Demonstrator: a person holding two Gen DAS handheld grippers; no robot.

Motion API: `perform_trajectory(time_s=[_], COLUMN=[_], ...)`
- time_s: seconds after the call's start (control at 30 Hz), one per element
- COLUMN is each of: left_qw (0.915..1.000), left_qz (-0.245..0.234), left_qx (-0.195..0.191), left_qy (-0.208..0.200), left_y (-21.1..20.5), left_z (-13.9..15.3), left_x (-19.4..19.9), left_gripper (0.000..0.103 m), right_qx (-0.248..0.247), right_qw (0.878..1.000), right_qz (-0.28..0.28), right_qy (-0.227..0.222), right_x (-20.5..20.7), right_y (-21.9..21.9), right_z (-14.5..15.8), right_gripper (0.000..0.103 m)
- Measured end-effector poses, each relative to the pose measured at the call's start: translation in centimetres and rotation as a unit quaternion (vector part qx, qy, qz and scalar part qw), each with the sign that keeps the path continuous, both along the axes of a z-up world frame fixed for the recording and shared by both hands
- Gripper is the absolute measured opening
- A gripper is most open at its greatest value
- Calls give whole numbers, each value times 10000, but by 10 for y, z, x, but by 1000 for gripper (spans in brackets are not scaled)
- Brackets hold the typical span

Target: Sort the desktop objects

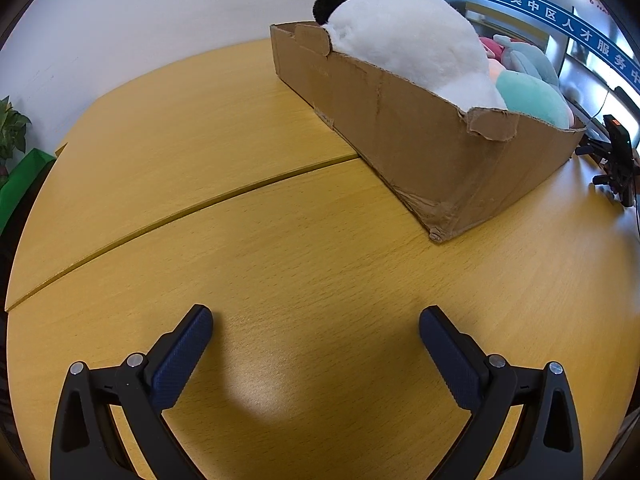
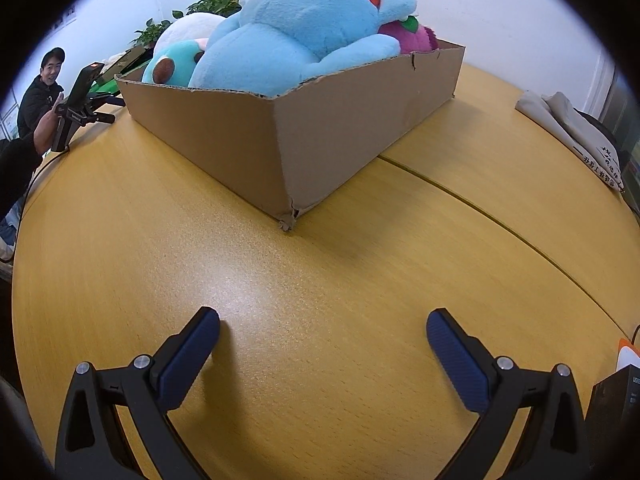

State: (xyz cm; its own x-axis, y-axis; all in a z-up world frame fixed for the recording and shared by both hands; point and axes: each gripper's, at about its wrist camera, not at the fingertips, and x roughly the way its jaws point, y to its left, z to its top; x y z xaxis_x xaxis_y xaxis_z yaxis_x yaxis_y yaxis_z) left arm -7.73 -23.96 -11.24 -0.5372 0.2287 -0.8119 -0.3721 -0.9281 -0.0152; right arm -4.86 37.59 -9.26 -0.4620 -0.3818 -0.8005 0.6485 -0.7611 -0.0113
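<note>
Both claws, left claw (image 1: pixel 316 320) and right claw (image 2: pixel 323 322), gape empty; ahead, the soft light-blue plush toy (image 2: pixel 288 32) in the brown cardboard box (image 2: pixel 320 128) looks light, best pinched at a limb.

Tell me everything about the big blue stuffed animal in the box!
The big blue plush toy looks soft and fuzzy, light blue all over, with a red-orange stripe on top. It lies slumped on its side across the toy pile, rising well above the rim of the torn cardboard box, with one limb draped along the edge. It presses against a teal plush with a brown patch and a purple plush. Neither gripper touches it. Its face is hidden.
</note>
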Motion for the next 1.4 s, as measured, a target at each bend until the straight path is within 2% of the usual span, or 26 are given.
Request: perform_trajectory(time_s=[0.1, 0.2, 0.27, 0.47, 0.53, 1.4], left_qw=[9996, 9963, 9951, 9952, 9951, 9950], left_qz=[291, 864, 985, 978, 991, 999], left_qx=[-10, -20, -35, -20, 14, 17], left_qy=[13, 21, 28, 26, 22, 25], left_y=[-11, -24, -24, -22, -26, -21], left_z=[-1, 0, 0, 2, 0, -1], left_x=[5, -1, -5, -4, -17, -5], left_gripper=[103, 103, 103, 103, 103, 103], right_qx=[3, 16, 16, 8, 15, 31], right_qw=[10000, 10000, 10000, 10000, 10000, 10000], right_qz=[1, 6, 8, 6, 2, -3], right_qy=[0, 8, 8, 1, -4, -35], right_x=[-2, -7, -9, -11, -10, -13], right_y=[1, 2, 3, 9, 5, -5], right_z=[0, 0, -1, -2, -1, -2], right_gripper=[103, 103, 103, 103, 103, 103])
